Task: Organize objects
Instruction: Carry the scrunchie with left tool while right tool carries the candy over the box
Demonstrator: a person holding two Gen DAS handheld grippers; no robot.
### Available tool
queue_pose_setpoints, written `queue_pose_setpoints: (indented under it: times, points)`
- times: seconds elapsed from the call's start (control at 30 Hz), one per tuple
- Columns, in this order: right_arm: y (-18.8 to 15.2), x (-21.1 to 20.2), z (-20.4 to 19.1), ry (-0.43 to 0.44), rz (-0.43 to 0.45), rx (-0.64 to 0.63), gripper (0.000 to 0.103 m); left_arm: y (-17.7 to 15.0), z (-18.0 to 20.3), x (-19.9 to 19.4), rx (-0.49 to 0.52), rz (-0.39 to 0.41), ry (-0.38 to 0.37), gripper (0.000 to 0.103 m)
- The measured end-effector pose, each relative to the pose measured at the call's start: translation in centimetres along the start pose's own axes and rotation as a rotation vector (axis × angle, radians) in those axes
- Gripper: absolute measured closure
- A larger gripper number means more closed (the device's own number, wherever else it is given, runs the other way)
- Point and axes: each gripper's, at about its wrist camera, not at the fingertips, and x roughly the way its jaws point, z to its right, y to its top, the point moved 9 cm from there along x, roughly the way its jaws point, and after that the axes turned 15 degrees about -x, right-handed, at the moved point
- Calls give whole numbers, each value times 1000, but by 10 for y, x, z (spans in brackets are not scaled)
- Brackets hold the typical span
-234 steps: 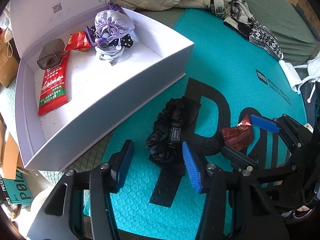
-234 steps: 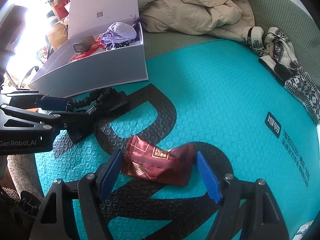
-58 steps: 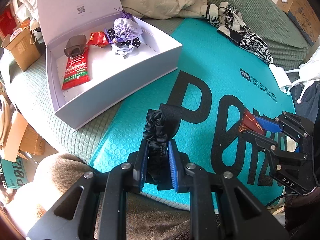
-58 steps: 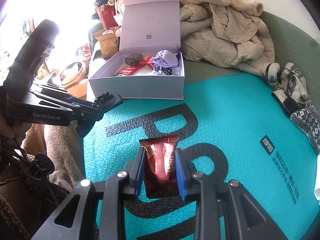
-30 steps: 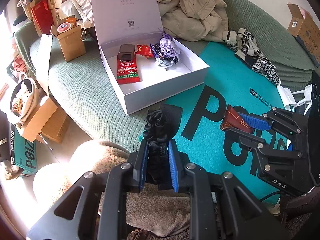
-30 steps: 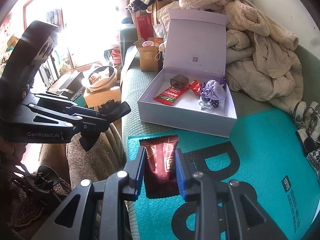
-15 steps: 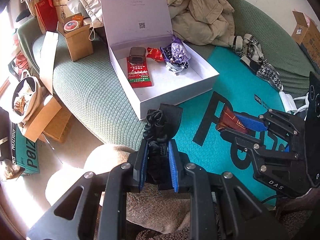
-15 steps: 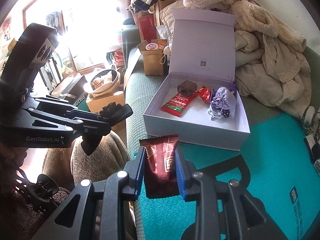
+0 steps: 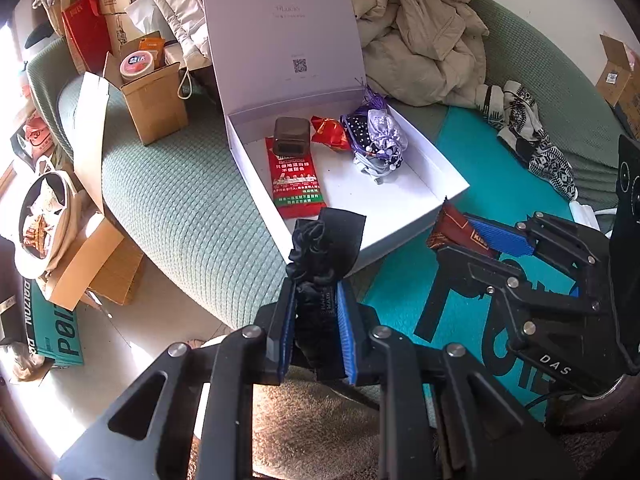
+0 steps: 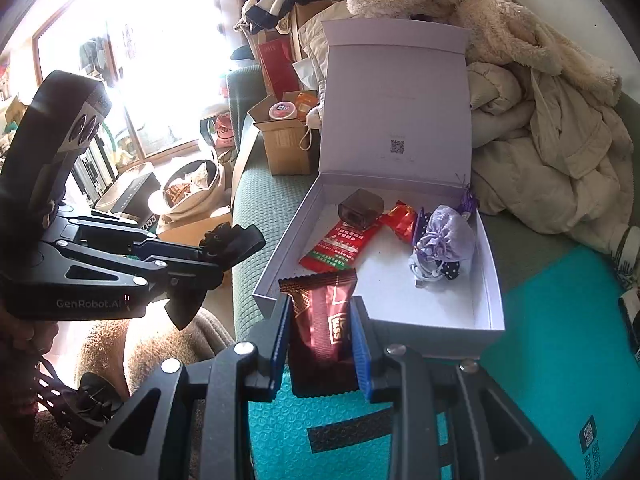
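**Operator:** Jaws on both sides are clenched on cargo. My left gripper (image 9: 316, 312) pinches a black ruffled fabric scrunchie (image 9: 320, 248), and my right gripper (image 10: 320, 332) grips a dark red foil snack packet (image 10: 322, 312). Both hang just short of the near wall of the open white cardboard gift box (image 10: 436, 336), which sits on the green sofa cushion (image 9: 180, 208).

**Observer:** How would you set them down?

**Operator:** I'd carry each one well over the near wall before letting go, aiming for the bare floor at the front of the box, clear of the long red printed sachet (image 9: 296, 178) and the lilac drawstring pouch (image 10: 448, 232). One hand at a time, I think, so the grippers don't knock together.

**Observer:** Anything you can't see?

**Operator:** The packet's lower end is lost between the pads, and I can't make out what lies under the pouch.
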Motion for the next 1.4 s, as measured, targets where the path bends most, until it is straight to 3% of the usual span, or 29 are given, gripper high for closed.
queue_pose_setpoints:
  times: [0.27,0.73,1.4]
  points:
    - [18,22,31,-16,12,-8,75,40,0,31,-15,-8,-4,84]
    - [44,52,72,-41,39,-58,75,98,21,80,61,-22,22,84]
    - [3,93,91,-16,-53,45,75,90,31,158,75,-129,11,84]
